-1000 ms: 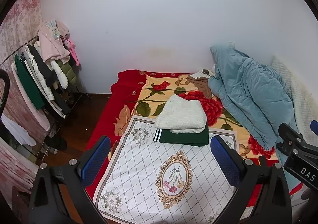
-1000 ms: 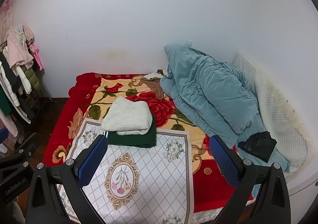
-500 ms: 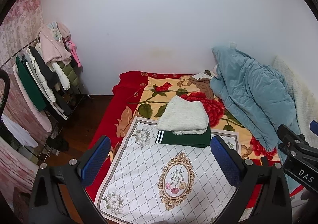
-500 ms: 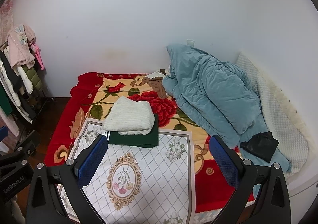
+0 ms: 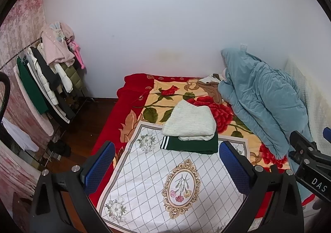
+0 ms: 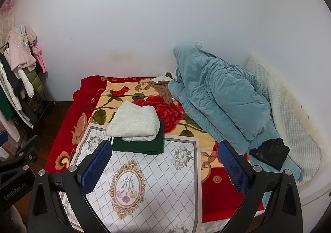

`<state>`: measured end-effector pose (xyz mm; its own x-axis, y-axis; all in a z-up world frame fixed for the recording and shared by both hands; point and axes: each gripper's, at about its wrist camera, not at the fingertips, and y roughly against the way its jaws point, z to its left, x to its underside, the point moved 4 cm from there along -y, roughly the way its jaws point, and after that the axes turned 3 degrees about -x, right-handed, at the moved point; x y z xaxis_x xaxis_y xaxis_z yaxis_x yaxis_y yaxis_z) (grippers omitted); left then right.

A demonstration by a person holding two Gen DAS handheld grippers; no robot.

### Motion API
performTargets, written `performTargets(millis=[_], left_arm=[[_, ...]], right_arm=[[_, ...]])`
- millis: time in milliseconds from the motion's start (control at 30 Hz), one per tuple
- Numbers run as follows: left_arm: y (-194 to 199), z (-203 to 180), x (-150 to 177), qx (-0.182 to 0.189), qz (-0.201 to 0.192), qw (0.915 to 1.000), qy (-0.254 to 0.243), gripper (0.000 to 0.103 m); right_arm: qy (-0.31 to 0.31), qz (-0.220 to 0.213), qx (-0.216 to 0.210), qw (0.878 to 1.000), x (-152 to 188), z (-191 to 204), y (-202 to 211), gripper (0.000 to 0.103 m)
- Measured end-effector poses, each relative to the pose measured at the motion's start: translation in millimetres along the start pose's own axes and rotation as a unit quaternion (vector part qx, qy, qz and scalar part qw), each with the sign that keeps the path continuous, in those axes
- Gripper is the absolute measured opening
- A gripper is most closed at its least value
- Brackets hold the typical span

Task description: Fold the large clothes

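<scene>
Folded white knit [image 5: 190, 121] atop folded green garment [image 5: 192, 146]

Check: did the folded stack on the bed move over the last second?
No. The white knit lies square on the green garment at the white mat's far edge, as before. The small drift in frame is camera motion.

Both grippers hang side by side — left gripper [image 5: 165, 166] and right gripper [image 6: 164, 165] spread wide, empty.

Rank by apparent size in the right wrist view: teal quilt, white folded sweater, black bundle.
1. teal quilt, by far the largest.
2. white folded sweater.
3. black bundle, somewhat smaller, though it lies nearer the camera's edge, so distortion leaves this unsure.
</scene>
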<state>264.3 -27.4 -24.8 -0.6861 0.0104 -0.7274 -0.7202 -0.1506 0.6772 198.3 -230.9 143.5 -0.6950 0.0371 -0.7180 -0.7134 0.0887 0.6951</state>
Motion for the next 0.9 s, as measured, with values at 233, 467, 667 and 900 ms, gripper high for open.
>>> performTargets(millis=[233, 467, 667, 900], left_arm=[[1.2, -1.6, -0.9, 0.000, -0.001, 1.0000, 0.005, 0.103], [0.0, -4.5, -2.6, -0.003, 0.002, 0.9999, 0.013, 0.103], [-0.5, -3.4, -3.8, -0.003, 0.002, 0.9999, 0.014, 0.103], [0.0, -2.0, -2.7, -0.003, 0.002, 0.9999, 0.014, 0.103]], right_arm=[[0.000, -0.001, 0.001, 1.000, 0.6, -2.0, 1.1, 0.103], [0.005, -0.001, -0.001, 1.000, -1.8, -5.6, -0.4, 0.103], [0.008, 0.001, -0.003, 1.000, -1.0, -6.2, -0.1, 0.103], [0.007, 0.002, -0.006, 1.000, -1.8, -7.2, -1.2, 0.103]])
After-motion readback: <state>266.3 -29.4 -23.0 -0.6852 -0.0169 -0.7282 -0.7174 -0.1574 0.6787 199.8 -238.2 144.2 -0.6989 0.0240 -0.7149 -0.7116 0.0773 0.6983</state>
